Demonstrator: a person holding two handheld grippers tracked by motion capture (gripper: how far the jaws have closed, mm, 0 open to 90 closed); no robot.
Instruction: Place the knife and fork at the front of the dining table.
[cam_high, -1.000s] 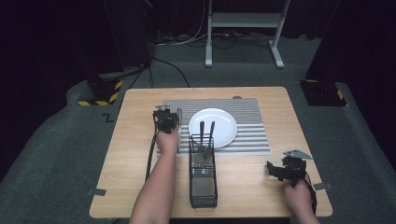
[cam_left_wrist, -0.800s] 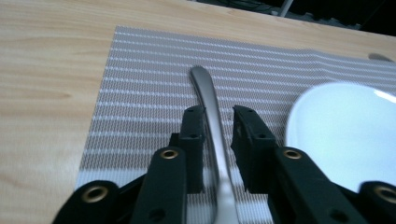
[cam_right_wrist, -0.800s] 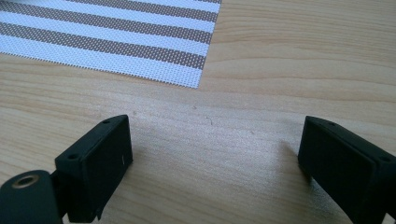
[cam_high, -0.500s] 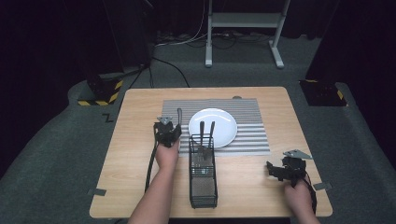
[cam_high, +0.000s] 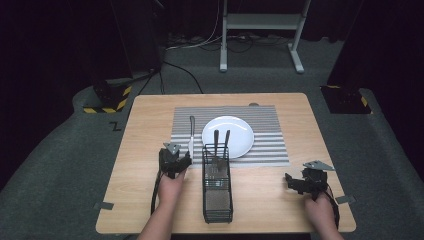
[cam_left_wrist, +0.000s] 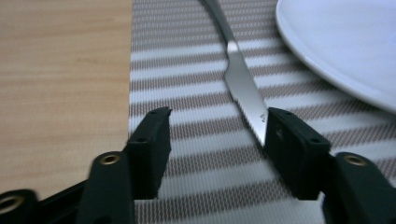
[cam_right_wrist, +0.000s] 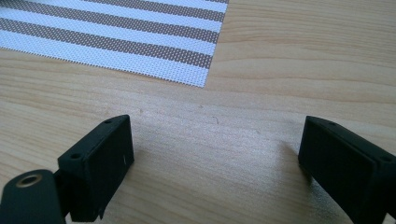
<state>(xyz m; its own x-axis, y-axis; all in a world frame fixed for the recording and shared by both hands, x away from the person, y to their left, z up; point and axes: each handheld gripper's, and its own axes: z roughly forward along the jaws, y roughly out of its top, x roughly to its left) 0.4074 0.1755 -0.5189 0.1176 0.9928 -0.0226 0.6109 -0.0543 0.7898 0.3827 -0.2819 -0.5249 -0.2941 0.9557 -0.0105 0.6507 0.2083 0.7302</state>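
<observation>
As its jaws have just been opening, the left tool (cam_left_wrist: 215, 135) backs off the knife (cam_high: 191, 135) (released on the placemat (cam_high: 270, 150)); the right tool (cam_right_wrist: 215, 158) idles open.

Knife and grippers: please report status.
Left gripper just opened, knife released on mat. Right gripper open, idle. Nothing in the way.

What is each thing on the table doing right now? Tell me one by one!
Silver table knife: lying flat on the striped placemat, left of the plate, let go.
Round white plate: empty, on the placemat.
Black wire basket: standing on the wooden table, two dark-handled utensils upright inside.
Left gripper: fingers open, just been opening, knife tip by one finger.
Right gripper: fingers open, holding nothing, over bare wood.
</observation>
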